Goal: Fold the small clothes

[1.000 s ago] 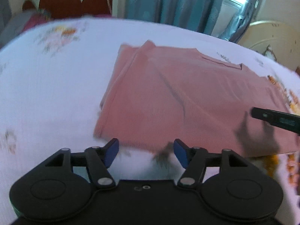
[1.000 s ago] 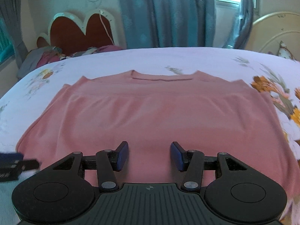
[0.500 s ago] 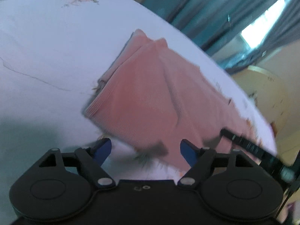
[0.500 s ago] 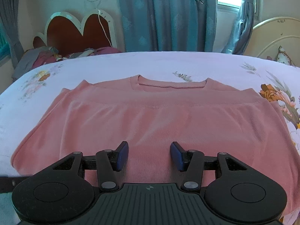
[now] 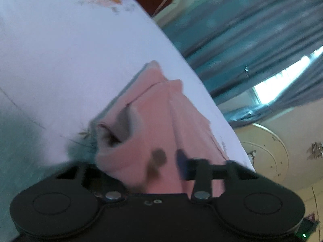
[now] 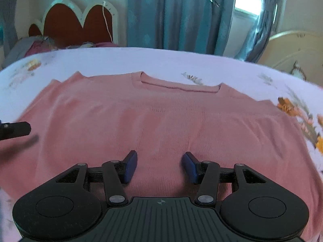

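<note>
A pink shirt (image 6: 161, 125) lies flat on the bed (image 6: 161, 60), neckline away from the right gripper and hem toward it, spread wide so both side edges are reachable for a fold.

The right gripper (image 6: 159, 166) hovers over the lower middle of the shirt with its blue pads well apart and nothing between them. It looks placed there to wait, or to pin the cloth, while the other side works.

The left gripper (image 5: 161, 162) is at the shirt's left lower corner. In its own view the camera is rolled hard, the bed running diagonally, and the picture is blurred. The corner of the shirt (image 5: 141, 141) is bunched up and raised right in front of the gripper, draped over where its left finger would be; only the right finger (image 5: 181, 167) shows, pressed against the cloth. The cloth seems caught between the fingers, but the blur and the covering fabric keep me from telling whether the jaws are fully clamped. In the right view the tip of the left gripper (image 6: 16, 130) shows at the shirt's left edge.

The shirt is a fine ribbed knit, soft and limp: the lifted corner sags into a hollow pocket. The rest lies smooth with faint creases. Judging by this, the first side fold is only beginning.
</note>
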Available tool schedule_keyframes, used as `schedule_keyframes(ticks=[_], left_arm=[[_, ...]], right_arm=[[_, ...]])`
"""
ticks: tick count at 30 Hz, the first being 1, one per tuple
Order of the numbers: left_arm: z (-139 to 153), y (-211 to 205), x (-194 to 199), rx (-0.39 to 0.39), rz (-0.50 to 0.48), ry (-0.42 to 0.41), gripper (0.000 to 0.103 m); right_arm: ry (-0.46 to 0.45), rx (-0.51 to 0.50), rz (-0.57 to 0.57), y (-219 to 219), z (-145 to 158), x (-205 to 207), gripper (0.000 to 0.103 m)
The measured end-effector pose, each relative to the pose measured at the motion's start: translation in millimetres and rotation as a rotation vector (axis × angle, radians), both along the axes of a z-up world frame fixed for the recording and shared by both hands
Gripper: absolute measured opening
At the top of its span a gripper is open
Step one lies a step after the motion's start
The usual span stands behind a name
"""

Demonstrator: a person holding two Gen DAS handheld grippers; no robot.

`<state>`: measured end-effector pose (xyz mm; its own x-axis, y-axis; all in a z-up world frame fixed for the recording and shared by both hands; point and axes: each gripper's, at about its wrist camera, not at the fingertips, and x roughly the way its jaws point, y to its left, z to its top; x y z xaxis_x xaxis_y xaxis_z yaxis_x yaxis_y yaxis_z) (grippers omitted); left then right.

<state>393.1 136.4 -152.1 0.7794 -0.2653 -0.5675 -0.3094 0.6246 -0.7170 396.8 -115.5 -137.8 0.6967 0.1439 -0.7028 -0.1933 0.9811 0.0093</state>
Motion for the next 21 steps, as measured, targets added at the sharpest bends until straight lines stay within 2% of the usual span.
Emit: schedule_keyframes(ticks=[2,3,5,11,18,21], left_arm=[[-5,3,0,-0.009,0.026,0.013,0.011],[-6,4,0,-0.013,0.03,0.011,0.012],[-6,0,-1,0.007,0.026,0.004,0.011],[1,0,-8,0.041,0.042,0.005,0.01],[22,-16,-8,0.127,0.075,-0.026,0.009],[39,-34,-4,0.201,0.058,-0.056,0.008]], right_arm=[[-0.009,0.022,-0.019,-5,8,0,0.05],[-0.025,0.016,-0.033,-7,9,-1,0.05],[0.016,-0.003,-0.021,-9,-4,2,0.05],[-0.009,-0.016,0.017,-11,-10,2,0.05],[-0.012,0.029,0.07,-20,-8,0,0.052],[-0.007,0.063,0.099,-28,-4,2,0.052]])
